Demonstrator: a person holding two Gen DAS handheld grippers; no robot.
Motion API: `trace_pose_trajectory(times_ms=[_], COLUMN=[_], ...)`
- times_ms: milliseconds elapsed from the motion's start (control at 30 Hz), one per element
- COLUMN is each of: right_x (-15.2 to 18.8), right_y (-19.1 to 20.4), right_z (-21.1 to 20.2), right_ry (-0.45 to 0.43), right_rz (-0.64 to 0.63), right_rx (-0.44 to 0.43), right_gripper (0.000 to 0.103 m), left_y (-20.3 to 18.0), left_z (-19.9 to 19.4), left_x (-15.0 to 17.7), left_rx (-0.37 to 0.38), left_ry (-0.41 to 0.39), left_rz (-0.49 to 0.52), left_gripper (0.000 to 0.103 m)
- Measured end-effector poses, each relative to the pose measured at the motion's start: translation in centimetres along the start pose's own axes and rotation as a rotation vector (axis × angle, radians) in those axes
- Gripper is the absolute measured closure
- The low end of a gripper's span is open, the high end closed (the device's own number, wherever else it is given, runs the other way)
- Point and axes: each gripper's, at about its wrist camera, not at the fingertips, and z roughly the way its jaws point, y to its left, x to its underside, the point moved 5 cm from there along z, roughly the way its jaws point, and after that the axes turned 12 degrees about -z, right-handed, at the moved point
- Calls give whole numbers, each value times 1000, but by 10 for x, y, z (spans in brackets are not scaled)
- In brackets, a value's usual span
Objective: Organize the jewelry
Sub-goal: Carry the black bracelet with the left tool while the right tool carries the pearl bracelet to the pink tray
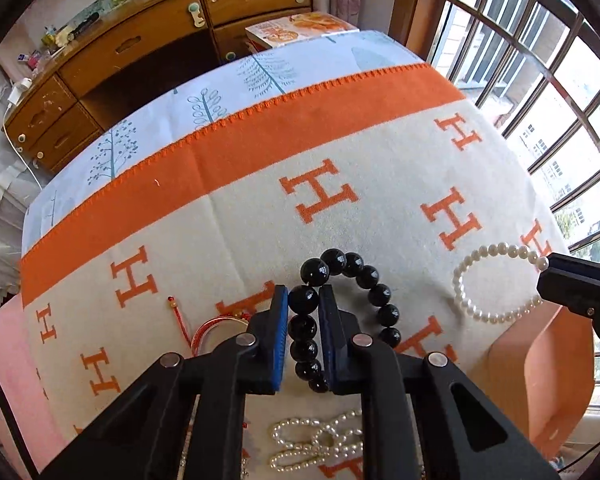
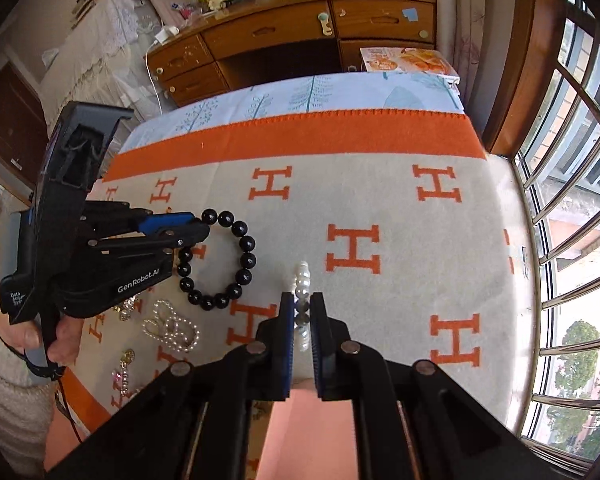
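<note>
The left gripper (image 2: 196, 226) casing reads "GenRobot.AI", legible only in the right wrist view, left of frame. Its jaws are nearly closed on the black bead bracelet (image 1: 342, 312) at lower centre. The right gripper (image 2: 302, 314) pinches the pearl bracelet (image 1: 496, 282), seen edge-on. The blanket (image 1: 380, 208) repeats orange "H" letters. A loose pearl strand (image 1: 320, 440) lies bottom centre.

Left gripper (image 1: 303, 312) and right gripper (image 2: 301, 316) both reach forward, jaws nearly closed, clamped.

Bright daylight enters through the barred window (image 1: 540, 100) at right; both views sharp, fisheye-bent at the edges.
</note>
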Motion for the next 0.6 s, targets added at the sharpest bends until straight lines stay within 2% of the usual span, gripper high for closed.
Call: trace_pose_trajectory(times_ms=[333,467,600], right_x=[23,47,77], right_y=[2,-1,0], right_z=[-93,-116,-125], right_ry=[-190,-213,-196], right_rz=[45,52,43], right_rx=[0,10,17], right_gripper=[96,96,96], left_y=[-15,-32,-60], left_z=[-105,-136,-157], left_x=[9,19,36], left_rx=[47,85,134], left_ry=[-181,-227,-250], left_rz=[-19,1,39], left_gripper=[90,90,90])
